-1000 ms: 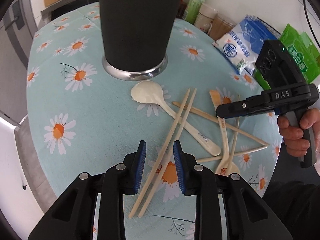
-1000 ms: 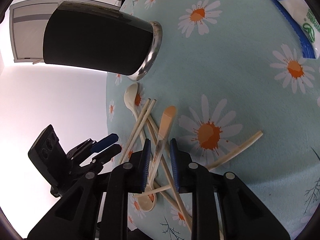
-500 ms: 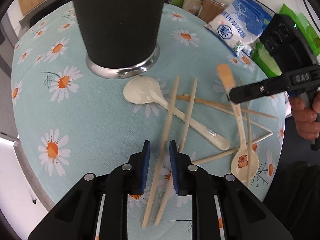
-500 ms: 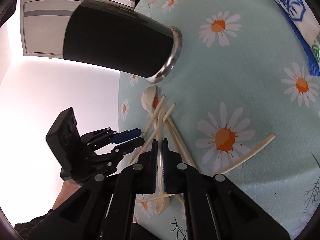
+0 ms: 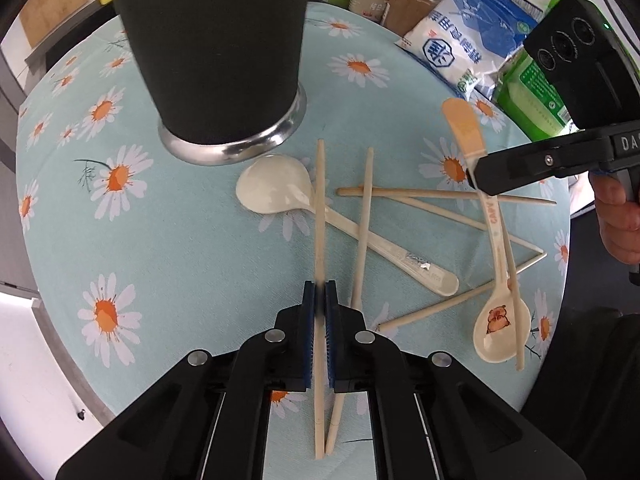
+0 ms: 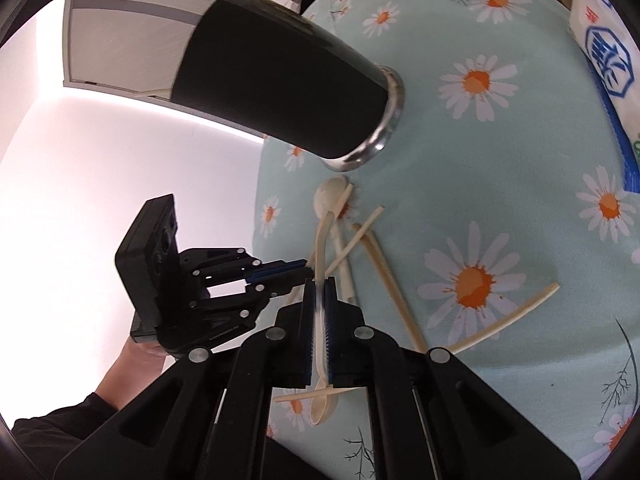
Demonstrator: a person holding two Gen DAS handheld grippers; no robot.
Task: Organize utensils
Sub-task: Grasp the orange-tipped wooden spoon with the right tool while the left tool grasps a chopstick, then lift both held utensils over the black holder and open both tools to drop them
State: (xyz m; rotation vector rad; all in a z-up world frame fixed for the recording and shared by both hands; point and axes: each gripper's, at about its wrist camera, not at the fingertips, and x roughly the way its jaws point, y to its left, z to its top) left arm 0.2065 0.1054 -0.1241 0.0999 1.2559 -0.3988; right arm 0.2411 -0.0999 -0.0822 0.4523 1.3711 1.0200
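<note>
While my left tool (image 5: 319,292) pinches a chopstick (image 5: 319,216), right tool (image 6: 319,292) clamped on bear spoon (image 5: 496,280), black cup (image 5: 216,48) upright on bench (image 5: 168,240), white spoon (image 5: 280,192) beside it.

Lighting: bright, even daylight in both views; soft, faint shadows under the utensils on the table (image 5: 192,240).
Overexposure: right wrist view, left half of the frame blown out to near white, with a pinkish cast toward the lower left.
Glare: a bright highlight on the metal base ring of the dark cup (image 5: 216,40); a soft sheen on the white spoon (image 5: 276,192) bowl.
Distortion: strong fisheye bending; table rim curves sharply, black vignette in all corners.
Focus: centre sharp, daisy print and package lettering crisp; the near fingers (image 5: 308,336) slightly soft; the cup rim in the right wrist view, upper centre, smeared.
</note>
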